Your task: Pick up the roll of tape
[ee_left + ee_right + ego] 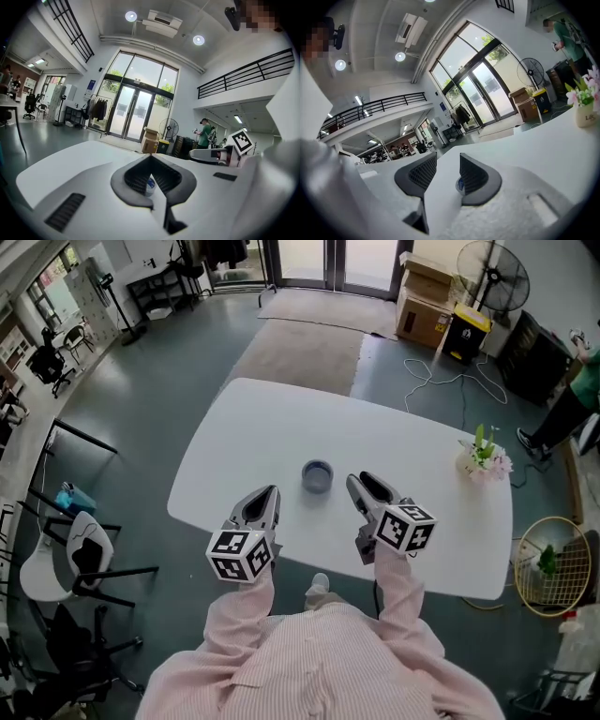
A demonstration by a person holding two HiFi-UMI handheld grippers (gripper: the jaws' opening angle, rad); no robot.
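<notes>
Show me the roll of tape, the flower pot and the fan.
roll of tape [318, 486], head view, near side wall.
flower pot [586, 117], right gripper view, front of the pot.
fan [492, 277], head view, round grille.

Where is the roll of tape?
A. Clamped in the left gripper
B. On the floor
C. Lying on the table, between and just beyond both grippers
C: the roll of tape lies on the white table, ahead of the left gripper and right gripper, touching neither.
</notes>
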